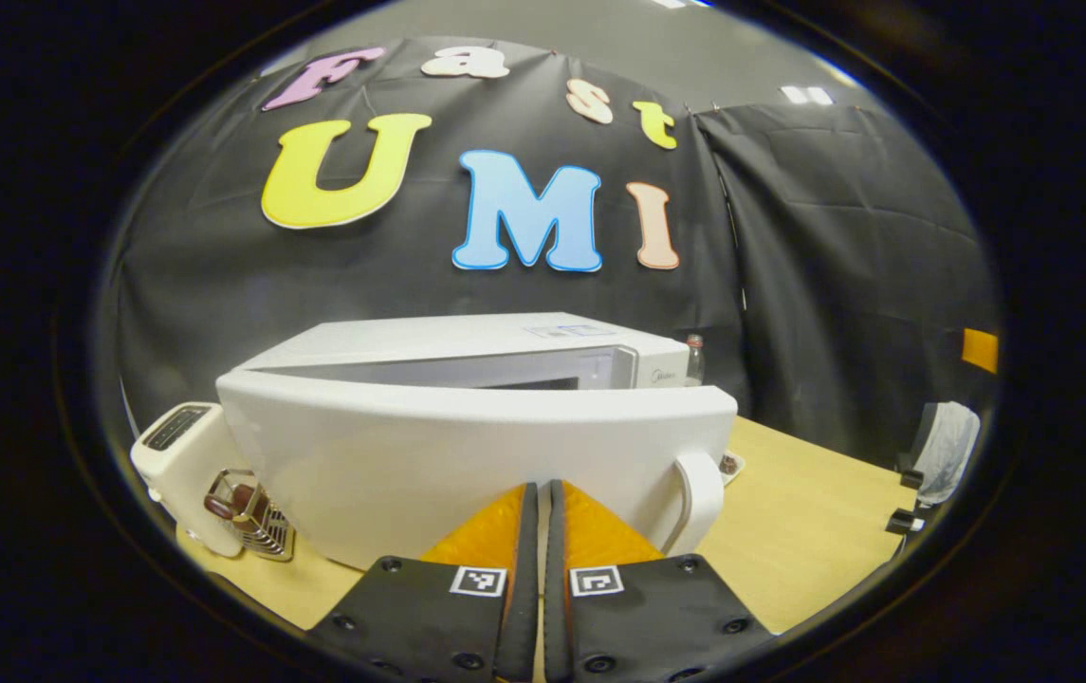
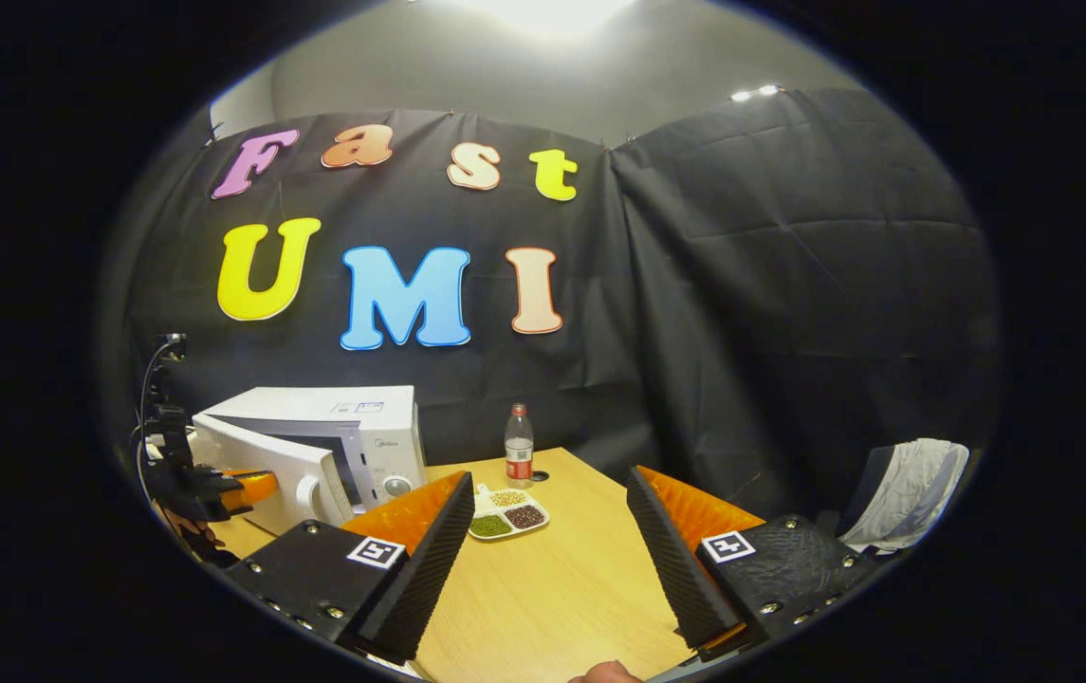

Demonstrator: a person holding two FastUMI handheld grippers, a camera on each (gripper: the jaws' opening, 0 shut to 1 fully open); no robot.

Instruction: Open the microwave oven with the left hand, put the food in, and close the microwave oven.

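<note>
- The microwave oven (image 2: 353, 432) sits at the far left of the wooden table (image 2: 561, 588) against the booth wall; its door (image 1: 476, 455) is swung partly out, leaving a gap between the door's top edge and the oven body.
- The door handle (image 1: 704, 498) is a white loop at the door's right end in the left gripper view.
- Your left gripper (image 1: 543, 531) has its jaws together, with only a thin slit between them; the tips are at the outer face of the door, just left of the handle. Whether they touch the door, you cannot tell.
- In the right gripper view, the same left gripper (image 2: 244, 489) shows at the door's near side.
- The food is in a divided tray (image 2: 507, 512) on the table, right of the oven and apart from it: three compartments with pale, green and dark grains.
- A plastic bottle (image 2: 518, 446) stands upright just behind the tray.
- Your right gripper (image 2: 547, 545) has its jaws wide apart, holding nothing, above the table nearer you than the tray.
- A white toaster (image 1: 177, 455) stands left of the oven door in the left gripper view.
</note>
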